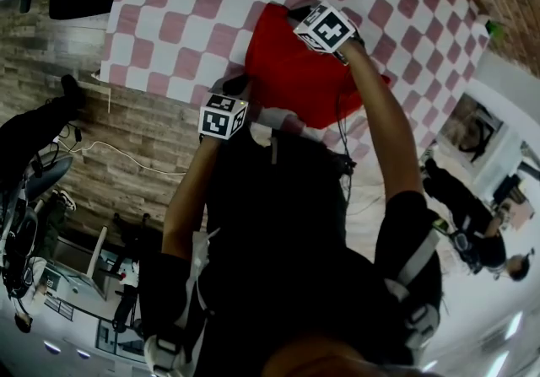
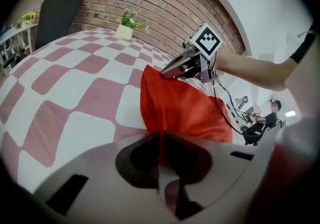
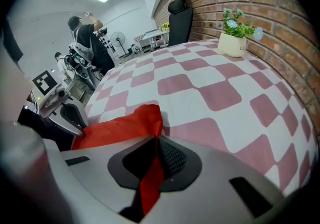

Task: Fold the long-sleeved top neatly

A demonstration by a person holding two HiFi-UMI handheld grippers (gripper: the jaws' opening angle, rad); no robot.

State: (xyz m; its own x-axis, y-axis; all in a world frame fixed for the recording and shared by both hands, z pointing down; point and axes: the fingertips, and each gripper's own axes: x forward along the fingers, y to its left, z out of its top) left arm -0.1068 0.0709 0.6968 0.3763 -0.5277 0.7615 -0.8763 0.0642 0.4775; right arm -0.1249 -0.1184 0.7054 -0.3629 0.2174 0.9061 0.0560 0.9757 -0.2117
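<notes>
The red long-sleeved top (image 1: 295, 76) lies bunched on the pink-and-white checked tablecloth (image 1: 194, 4). My left gripper (image 1: 239, 87) is at its near left edge. In the left gripper view its jaws (image 2: 161, 138) are shut, with a fold of the red top (image 2: 185, 107) pinched between them. My right gripper (image 1: 295, 13) is at the far edge of the cloth. In the right gripper view a strip of the red top (image 3: 125, 125) runs up through the shut right gripper (image 3: 154, 148). Each gripper shows in the other's view: the right gripper (image 2: 167, 72) and the left gripper (image 3: 75, 120).
A potted plant (image 3: 235, 37) stands near the brick wall (image 3: 280, 2) at the table's far side, and a black chair (image 2: 60, 7) is behind the table. A person (image 1: 472, 223) stands off to the right. The table's near edge (image 1: 143, 84) borders a wood floor.
</notes>
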